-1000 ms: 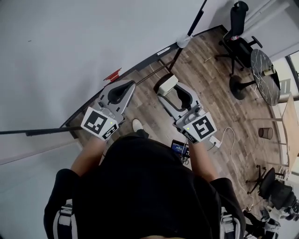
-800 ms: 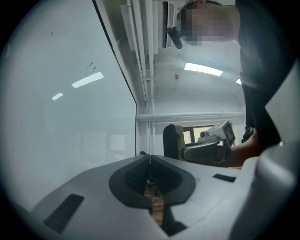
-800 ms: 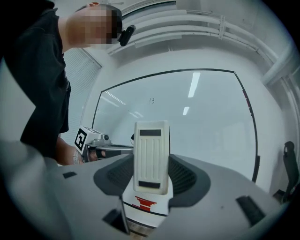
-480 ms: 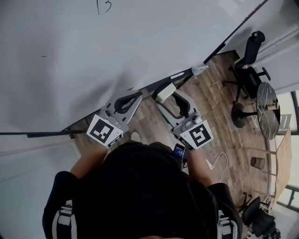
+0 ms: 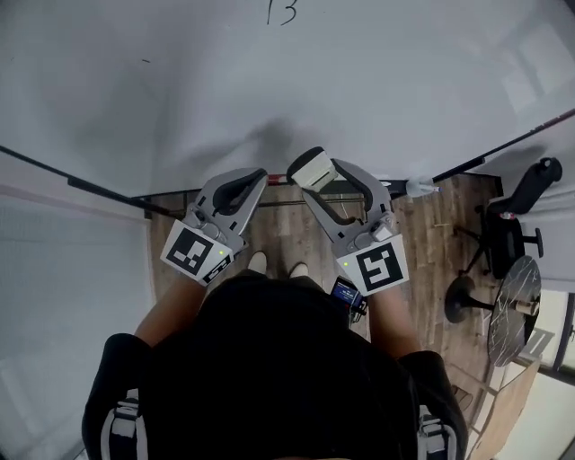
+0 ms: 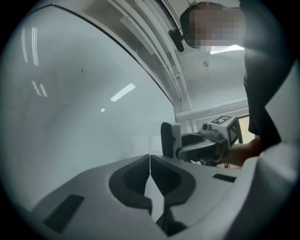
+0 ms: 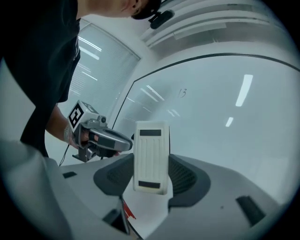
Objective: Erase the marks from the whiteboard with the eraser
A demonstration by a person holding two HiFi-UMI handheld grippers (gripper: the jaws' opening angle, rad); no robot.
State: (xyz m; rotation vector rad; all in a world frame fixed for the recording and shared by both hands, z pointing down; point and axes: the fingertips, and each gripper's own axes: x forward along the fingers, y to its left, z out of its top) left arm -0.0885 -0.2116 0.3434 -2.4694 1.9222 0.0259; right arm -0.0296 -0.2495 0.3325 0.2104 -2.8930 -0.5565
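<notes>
The whiteboard (image 5: 180, 90) fills the upper head view, with a handwritten "13" mark (image 5: 281, 11) at its top edge and a tiny dot mark (image 5: 145, 61) further left. My right gripper (image 5: 316, 172) is shut on the white eraser (image 5: 312, 167), held close to the board's lower part. In the right gripper view the eraser (image 7: 150, 157) stands upright between the jaws, and the "13" mark (image 7: 182, 93) lies above it. My left gripper (image 5: 257, 177) sits just left of the eraser, jaws closed on nothing; they meet in the left gripper view (image 6: 150, 163).
The board's dark bottom rail (image 5: 490, 155) runs to the right over a wooden floor (image 5: 431, 243). A black office chair (image 5: 514, 225) and a round table (image 5: 510, 310) stand at the right. The person's shoes (image 5: 258, 262) are below the grippers.
Both grippers have risen from over the floor to in front of the board's lower part. The view has tilted up, so the "13" now shows near top centre. The eraser stays gripped.
</notes>
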